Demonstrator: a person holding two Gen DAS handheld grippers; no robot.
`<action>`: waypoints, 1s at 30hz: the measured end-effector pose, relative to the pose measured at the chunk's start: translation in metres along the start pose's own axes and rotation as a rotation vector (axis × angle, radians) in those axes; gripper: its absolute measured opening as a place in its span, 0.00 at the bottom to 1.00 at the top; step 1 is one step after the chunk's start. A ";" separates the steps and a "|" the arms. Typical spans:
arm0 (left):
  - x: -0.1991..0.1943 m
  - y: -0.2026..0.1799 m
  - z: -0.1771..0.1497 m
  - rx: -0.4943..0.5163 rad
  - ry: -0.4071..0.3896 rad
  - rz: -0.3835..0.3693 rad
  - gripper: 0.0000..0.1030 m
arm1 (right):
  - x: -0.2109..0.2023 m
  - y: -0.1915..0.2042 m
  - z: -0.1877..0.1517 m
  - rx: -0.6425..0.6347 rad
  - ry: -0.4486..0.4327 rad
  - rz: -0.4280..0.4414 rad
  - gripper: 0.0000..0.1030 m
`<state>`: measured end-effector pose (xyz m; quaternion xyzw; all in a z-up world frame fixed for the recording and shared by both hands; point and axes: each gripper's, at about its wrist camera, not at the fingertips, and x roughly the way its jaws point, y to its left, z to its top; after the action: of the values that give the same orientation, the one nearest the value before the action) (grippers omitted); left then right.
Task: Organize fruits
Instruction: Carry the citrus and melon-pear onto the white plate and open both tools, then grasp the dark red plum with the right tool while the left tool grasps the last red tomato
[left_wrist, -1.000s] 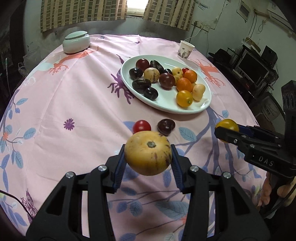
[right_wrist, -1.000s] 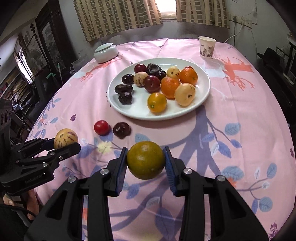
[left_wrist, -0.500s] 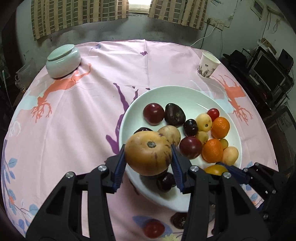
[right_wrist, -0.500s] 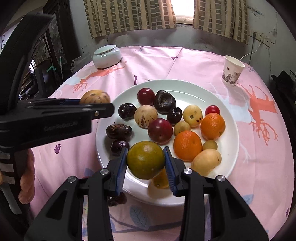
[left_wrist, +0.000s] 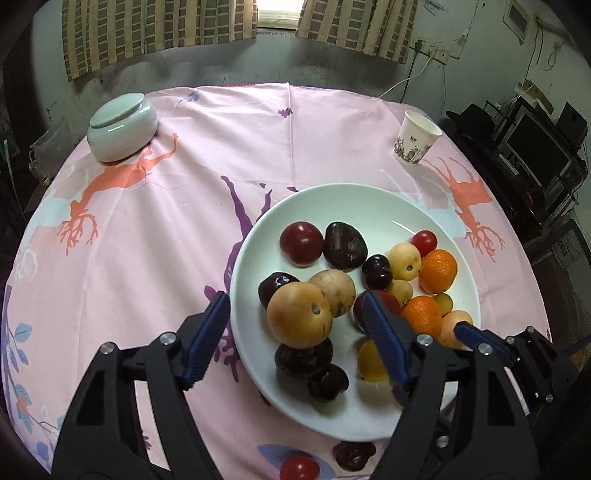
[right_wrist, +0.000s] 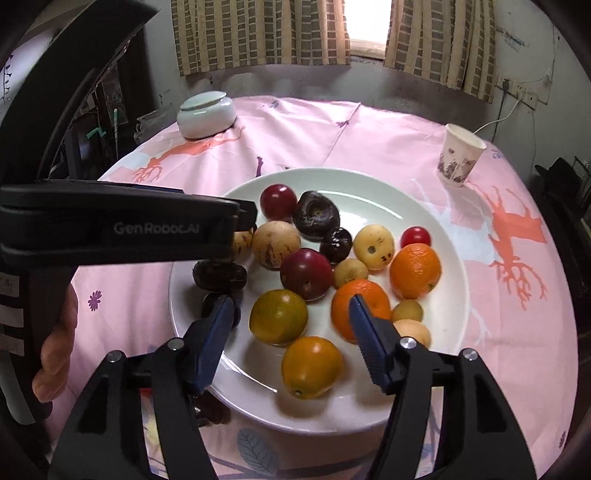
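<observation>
Gaping over the plate (left_wrist: 436, 413), both grippers hold nothing; only the left view shows the table's cherry tomato (left_wrist: 299, 468).

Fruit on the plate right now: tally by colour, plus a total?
Dark purple-black fruits: 5
Dark red plums: 2
Red cherry tomato: 1
Oranges: 2
Yellow, tan or greenish fruits: 8
Total: 18

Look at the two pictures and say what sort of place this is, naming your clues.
Probably a lived-in room at home: a round table under a pink tablecloth, curtains across a small window, and a monitor on a cluttered desk beside it.
</observation>
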<state>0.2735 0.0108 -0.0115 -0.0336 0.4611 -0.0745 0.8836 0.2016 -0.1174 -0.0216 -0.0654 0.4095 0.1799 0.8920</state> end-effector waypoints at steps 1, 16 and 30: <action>-0.010 0.001 -0.005 0.005 -0.008 -0.005 0.82 | -0.012 -0.001 -0.005 -0.002 -0.002 -0.010 0.66; -0.085 0.014 -0.177 -0.024 -0.077 0.099 0.98 | -0.078 0.024 -0.145 0.117 0.066 -0.018 0.99; -0.100 0.058 -0.205 -0.132 -0.045 0.080 0.98 | -0.020 0.058 -0.092 0.055 0.103 0.005 0.67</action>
<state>0.0546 0.0861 -0.0557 -0.0749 0.4462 -0.0078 0.8918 0.1026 -0.0937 -0.0649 -0.0492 0.4598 0.1671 0.8708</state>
